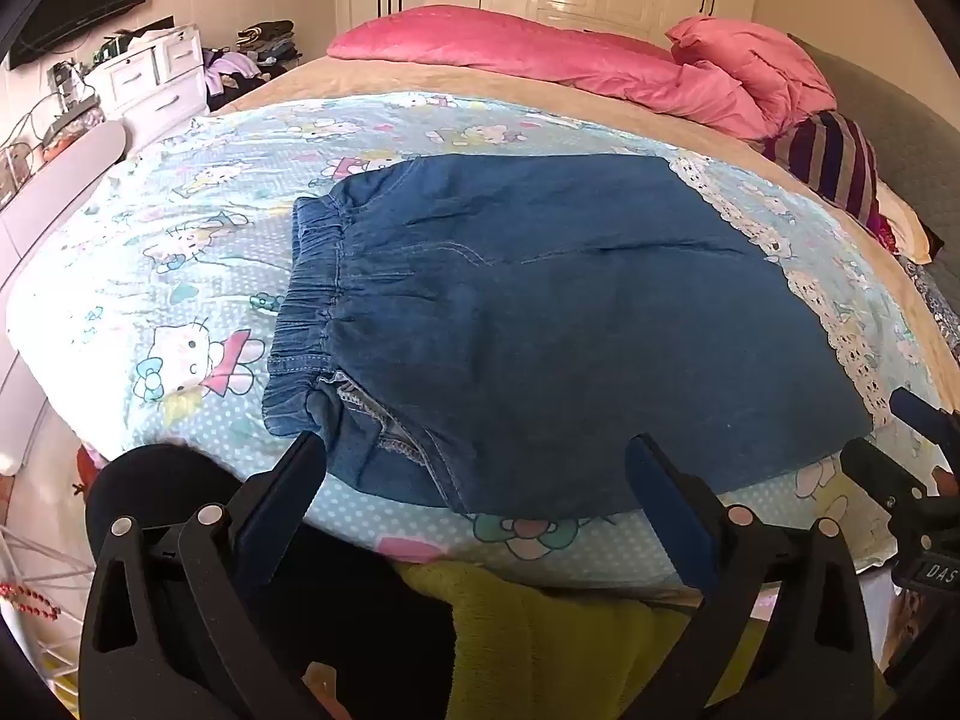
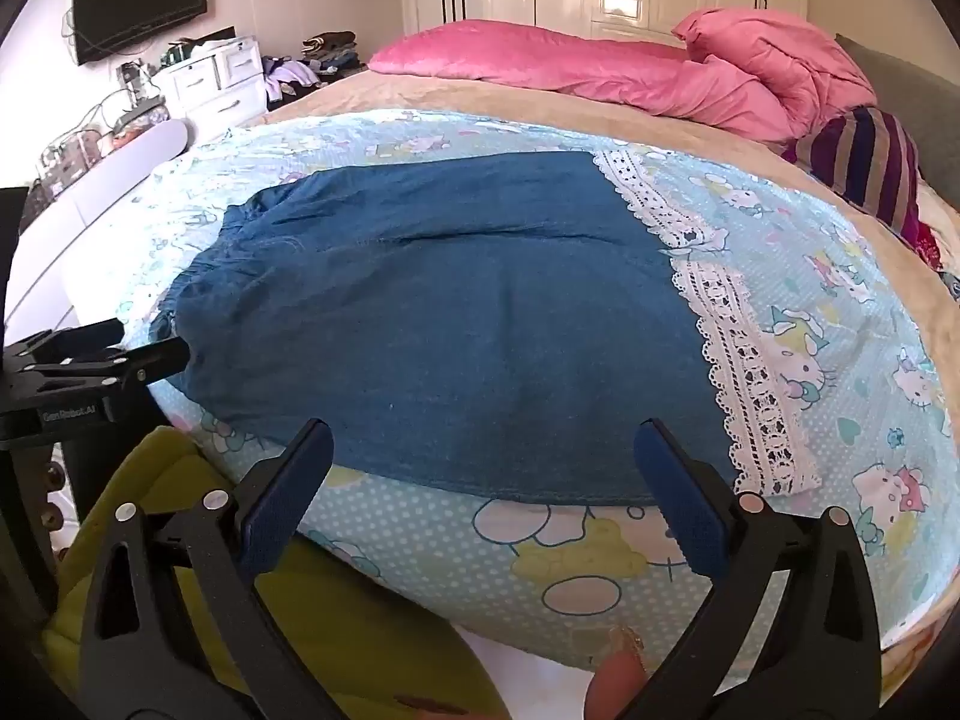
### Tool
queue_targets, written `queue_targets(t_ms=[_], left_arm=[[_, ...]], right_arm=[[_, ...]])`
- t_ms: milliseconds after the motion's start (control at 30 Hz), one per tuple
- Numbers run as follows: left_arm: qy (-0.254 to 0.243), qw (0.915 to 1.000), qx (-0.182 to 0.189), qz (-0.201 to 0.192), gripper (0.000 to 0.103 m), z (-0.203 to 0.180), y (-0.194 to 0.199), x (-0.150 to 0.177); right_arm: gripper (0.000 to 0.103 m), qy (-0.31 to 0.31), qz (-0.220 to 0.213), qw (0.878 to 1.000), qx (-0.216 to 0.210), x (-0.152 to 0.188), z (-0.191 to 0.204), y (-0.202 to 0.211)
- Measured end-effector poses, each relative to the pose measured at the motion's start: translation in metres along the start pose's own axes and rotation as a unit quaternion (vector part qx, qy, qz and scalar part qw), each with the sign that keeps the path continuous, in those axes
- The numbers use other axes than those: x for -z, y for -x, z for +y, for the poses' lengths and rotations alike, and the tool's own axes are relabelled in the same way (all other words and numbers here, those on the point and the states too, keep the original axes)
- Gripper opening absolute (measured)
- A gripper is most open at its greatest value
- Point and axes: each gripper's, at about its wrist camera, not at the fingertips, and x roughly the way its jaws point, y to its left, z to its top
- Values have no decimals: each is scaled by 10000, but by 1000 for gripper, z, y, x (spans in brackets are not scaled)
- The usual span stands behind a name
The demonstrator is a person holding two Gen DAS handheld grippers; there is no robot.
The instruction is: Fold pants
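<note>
Blue denim pants [image 1: 540,312] lie folded flat on a light-blue cartoon-print blanket [image 1: 180,300], elastic waistband [image 1: 312,300] to the left, white lace hems [image 1: 840,324] to the right. My left gripper [image 1: 477,450] is open and empty, just in front of the pants' near edge by the waistband corner. In the right wrist view the pants [image 2: 450,324] fill the middle, lace hem [image 2: 744,372] at right. My right gripper [image 2: 483,438] is open and empty at the near edge. The left gripper [image 2: 156,360] shows at the left, the right gripper [image 1: 918,420] at the far right.
The blanket [image 2: 600,570] covers a bed with a tan sheet [image 1: 480,84]. A pink duvet [image 1: 600,60] and striped cloth [image 1: 834,162] lie at the back. White drawers [image 1: 156,72] and a TV [image 2: 141,0] stand left. Yellow-green fabric [image 1: 570,648] is below the bed edge.
</note>
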Motion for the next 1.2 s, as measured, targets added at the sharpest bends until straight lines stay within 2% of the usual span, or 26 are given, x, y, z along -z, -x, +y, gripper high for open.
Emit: queue_targets(t_ms=[1200], left_arm=[[-13,10000,-5,-22,99,-2,4,2]], right_arm=[[95,94,-15,9999,64,-2,3,3]])
